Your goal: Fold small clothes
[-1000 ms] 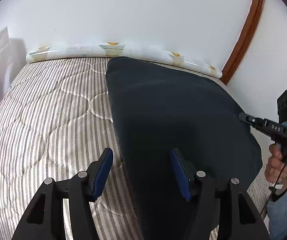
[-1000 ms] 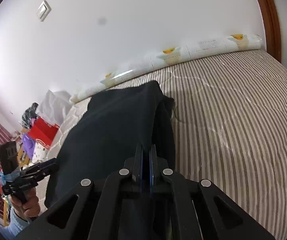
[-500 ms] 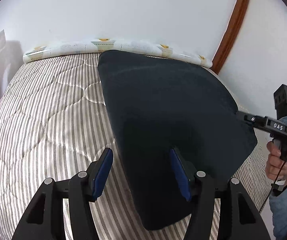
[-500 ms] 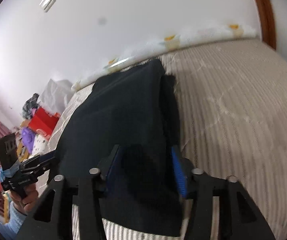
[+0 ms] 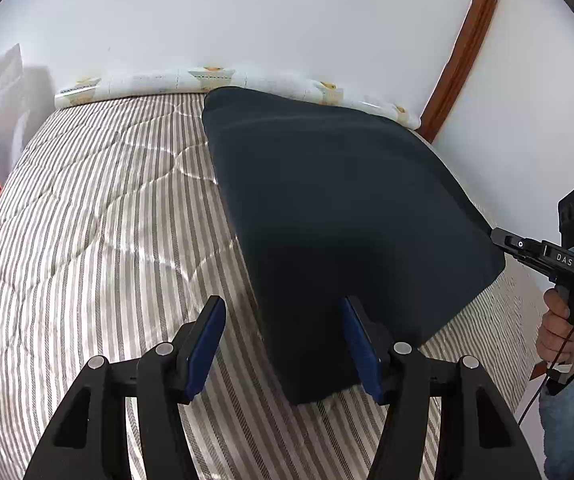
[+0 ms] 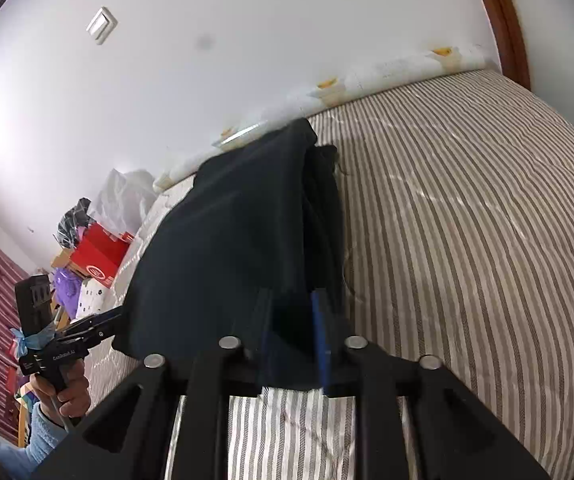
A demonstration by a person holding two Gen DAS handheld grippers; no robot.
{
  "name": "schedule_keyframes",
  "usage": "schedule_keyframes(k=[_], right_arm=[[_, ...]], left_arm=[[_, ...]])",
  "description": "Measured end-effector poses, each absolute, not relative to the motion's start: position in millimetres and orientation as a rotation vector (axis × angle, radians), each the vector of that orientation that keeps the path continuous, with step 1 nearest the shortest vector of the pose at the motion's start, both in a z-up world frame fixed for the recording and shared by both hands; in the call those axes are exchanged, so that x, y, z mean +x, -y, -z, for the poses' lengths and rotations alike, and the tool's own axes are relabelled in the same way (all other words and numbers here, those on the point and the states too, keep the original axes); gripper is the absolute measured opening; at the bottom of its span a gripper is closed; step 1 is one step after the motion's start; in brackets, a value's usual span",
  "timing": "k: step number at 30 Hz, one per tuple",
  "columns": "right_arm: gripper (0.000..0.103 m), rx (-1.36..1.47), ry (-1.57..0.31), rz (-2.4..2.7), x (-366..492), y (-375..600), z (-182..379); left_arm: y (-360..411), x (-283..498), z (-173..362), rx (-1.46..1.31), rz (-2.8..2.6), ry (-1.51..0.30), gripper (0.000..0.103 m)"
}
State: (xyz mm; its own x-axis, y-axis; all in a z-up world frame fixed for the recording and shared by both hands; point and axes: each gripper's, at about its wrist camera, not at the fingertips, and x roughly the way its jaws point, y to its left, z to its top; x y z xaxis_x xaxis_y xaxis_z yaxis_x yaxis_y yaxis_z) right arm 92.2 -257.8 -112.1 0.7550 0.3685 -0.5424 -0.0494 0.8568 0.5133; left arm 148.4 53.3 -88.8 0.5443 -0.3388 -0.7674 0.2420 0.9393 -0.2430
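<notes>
A dark navy garment (image 5: pixel 339 216) lies folded flat on the striped mattress (image 5: pixel 99 240), running from the far wall toward me. My left gripper (image 5: pixel 283 340) hovers open over its near corner; the cloth lies between the fingers, nearer the right one, and neither pad touches it. In the right wrist view the garment (image 6: pixel 239 240) ends between the jaws of my right gripper (image 6: pixel 291 328), which are closing; the blue pads stand apart from the cloth. The right gripper (image 5: pixel 501 240) shows at the garment's right edge, the left gripper (image 6: pixel 115 316) at its left edge.
A rolled patterned sheet (image 5: pixel 175 80) lines the wall at the mattress's far end. Wooden trim (image 5: pixel 463 48) runs up the right corner. Beside the bed stand a red box (image 6: pixel 99 256), bags and a white plastic bag (image 6: pixel 127 196). A hand (image 5: pixel 559 328) holds the right gripper.
My right gripper, shut on the cloth a second ago, opened wide and now stands narrower. Both grippers drew back, so the garment's near edge and bare mattress now show before them.
</notes>
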Motion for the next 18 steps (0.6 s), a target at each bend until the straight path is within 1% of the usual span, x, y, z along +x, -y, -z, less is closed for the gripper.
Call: schedule_keyframes(k=[5,7,9,11,13,18], right_arm=[[0.022,0.495,-0.701,-0.226,93,256,119],[0.009,0.486,-0.691,-0.227,93,254,118],[0.005,0.469,-0.656,-0.211,88,255,115],[0.004,0.473,-0.628,-0.207,82,259,113],[0.004,0.473,-0.643,-0.194,81,259,113],[0.005,0.362,-0.634,-0.109,72,245,101]], left_arm=[[-51,143,87,-0.104,0.34,-0.931,0.057],[-50,142,86,-0.098,0.328,-0.931,0.057],[-50,141,85,-0.101,0.314,-0.932,0.057],[-50,141,85,-0.112,0.305,-0.935,0.057],[-51,141,85,-0.117,0.3,-0.936,0.057],[-54,137,85,-0.116,0.293,-0.94,0.057]])
